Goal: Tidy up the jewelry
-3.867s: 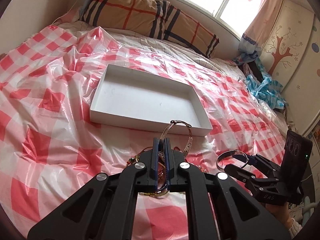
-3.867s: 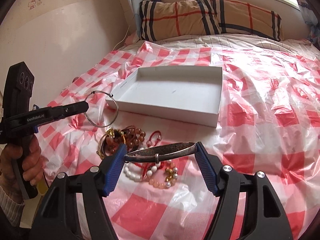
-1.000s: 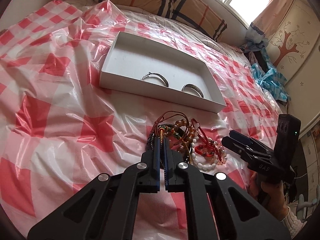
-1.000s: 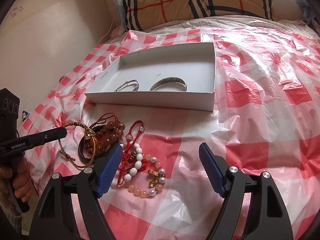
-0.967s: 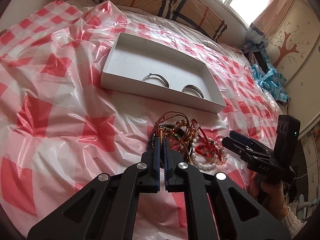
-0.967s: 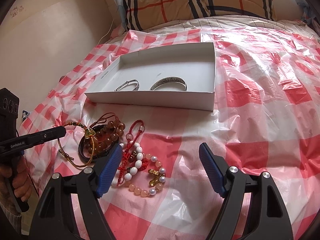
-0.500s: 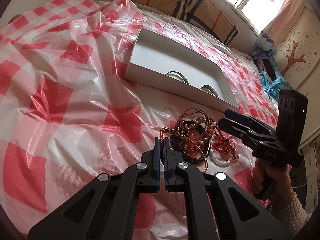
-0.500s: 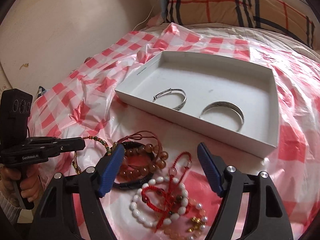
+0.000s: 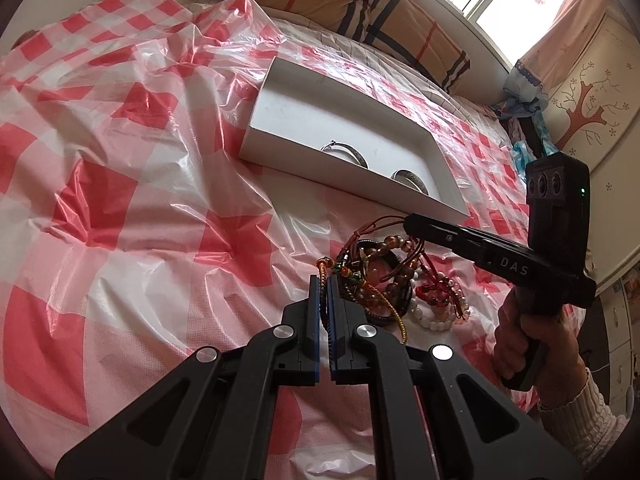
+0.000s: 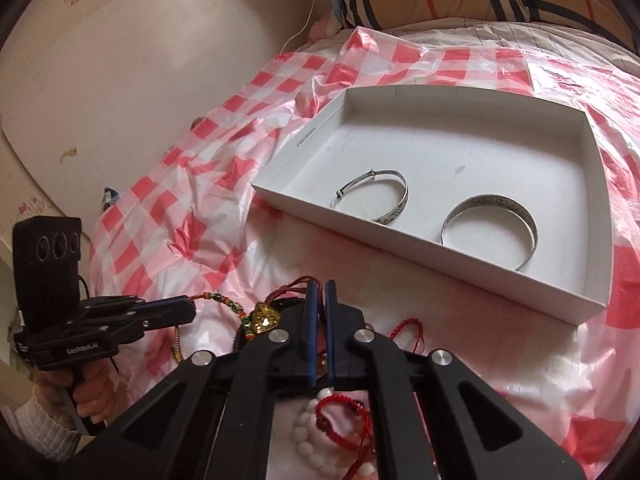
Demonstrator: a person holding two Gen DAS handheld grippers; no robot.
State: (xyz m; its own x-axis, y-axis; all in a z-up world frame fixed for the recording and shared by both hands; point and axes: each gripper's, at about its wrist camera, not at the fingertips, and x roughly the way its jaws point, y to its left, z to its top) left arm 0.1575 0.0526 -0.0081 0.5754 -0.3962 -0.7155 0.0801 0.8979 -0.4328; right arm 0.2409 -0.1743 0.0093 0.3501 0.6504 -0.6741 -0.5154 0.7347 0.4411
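the left gripper point(image 9: 324, 280) has its jaws pressed together at the near edge of the jewelry pile point(image 9: 394, 280), its tips among a multicoloured braided cord point(image 9: 346, 274); whether the cord is actually pinched i cannot tell; the right gripper point(image 10: 319, 286) has its jaws narrowed to a slit over the same pile, a thin dark red cord point(image 10: 298, 282) at its tips, grip uncertain; beyond both sets of jaws lies the white box point(image 10: 280, 196) on the red checked plastic sheet point(image 9: 120, 208); inside it, a thin silver bangle point(image 10: 374, 196) and a wide silver bangle point(image 10: 490, 230) lie side by side, apart; white beads point(image 10: 308, 436) and a red string bracelet point(image 10: 340, 420) sit beneath the right jaws.
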